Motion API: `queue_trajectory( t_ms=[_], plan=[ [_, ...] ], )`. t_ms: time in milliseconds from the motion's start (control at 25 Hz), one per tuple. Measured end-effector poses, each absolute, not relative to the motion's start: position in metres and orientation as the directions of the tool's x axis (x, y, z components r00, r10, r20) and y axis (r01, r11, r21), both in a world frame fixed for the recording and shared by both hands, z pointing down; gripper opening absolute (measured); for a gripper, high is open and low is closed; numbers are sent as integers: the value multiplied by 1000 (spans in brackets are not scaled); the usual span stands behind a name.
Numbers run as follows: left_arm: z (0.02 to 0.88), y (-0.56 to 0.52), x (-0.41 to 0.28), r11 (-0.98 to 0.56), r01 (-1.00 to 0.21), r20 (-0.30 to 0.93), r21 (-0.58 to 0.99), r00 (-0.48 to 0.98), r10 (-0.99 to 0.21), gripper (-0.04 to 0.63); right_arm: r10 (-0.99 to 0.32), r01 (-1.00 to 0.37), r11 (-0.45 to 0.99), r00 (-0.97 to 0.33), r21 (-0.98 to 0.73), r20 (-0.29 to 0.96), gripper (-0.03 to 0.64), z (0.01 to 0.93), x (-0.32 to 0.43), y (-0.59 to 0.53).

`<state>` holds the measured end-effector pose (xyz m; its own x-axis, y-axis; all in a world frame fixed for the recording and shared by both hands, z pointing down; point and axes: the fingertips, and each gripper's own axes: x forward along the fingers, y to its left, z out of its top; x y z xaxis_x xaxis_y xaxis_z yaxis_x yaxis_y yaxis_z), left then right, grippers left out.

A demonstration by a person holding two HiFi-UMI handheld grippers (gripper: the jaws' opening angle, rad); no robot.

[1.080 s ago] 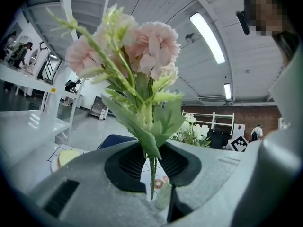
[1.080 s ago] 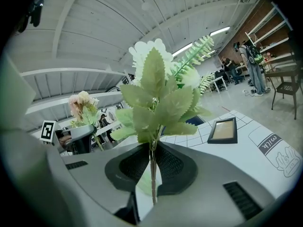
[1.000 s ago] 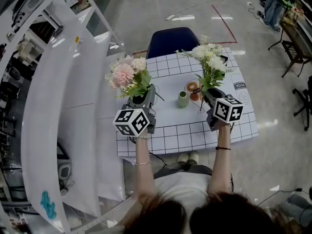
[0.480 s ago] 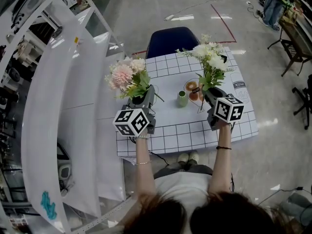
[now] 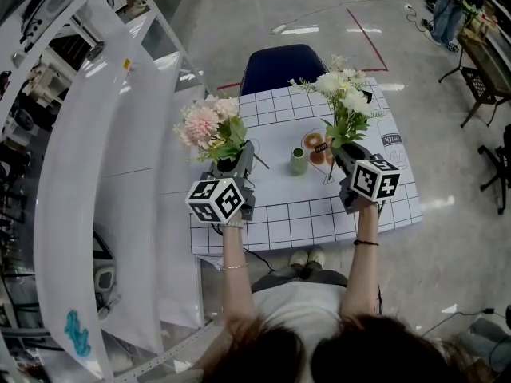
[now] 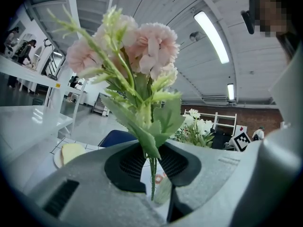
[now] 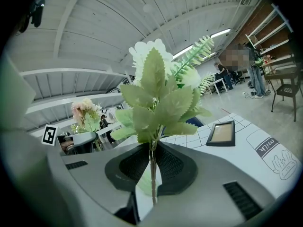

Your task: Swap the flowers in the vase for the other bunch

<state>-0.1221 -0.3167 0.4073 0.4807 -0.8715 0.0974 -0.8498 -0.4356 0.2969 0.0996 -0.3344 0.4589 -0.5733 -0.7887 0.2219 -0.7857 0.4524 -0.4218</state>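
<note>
Tabletop (image 5: 295, 206); left gripper (image 5: 241, 156), right gripper (image 5: 342, 156) level

We're counting two bunches, a pink bunch (image 5: 209, 126) and a white bunch (image 5: 343, 94), one green vase (image 5: 299, 163), one blue chair (image 5: 283, 66).

The table (image 5: 303, 214) wears a white cloth (image 5: 279, 230) ruled in black squares, and a small green vase (image 5: 299, 162) stands near its middle. Just right of the vase, slightly farther off, lies a round dish (image 5: 317, 145) with orange-brown markings. Farther right of the vase, a milk carton drawing (image 5: 394, 152) is printed on the cloth. Beyond that, toward the far right corner, a dark picture frame (image 7: 221, 133) lies flat. Well left of the vase sits a plate (image 6: 66, 153) with something pale yellow on it.
</note>
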Motion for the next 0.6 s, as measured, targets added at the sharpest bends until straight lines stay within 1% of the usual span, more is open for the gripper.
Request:
queue_trajectory(
  t_ms=[600],
  plan=[
    [424, -307, -133, -410, -852, 130, 324, 470, -873, 77, -799, -789, 484, -575, -379, 176, 43, 432, 90, -334]
  ],
)
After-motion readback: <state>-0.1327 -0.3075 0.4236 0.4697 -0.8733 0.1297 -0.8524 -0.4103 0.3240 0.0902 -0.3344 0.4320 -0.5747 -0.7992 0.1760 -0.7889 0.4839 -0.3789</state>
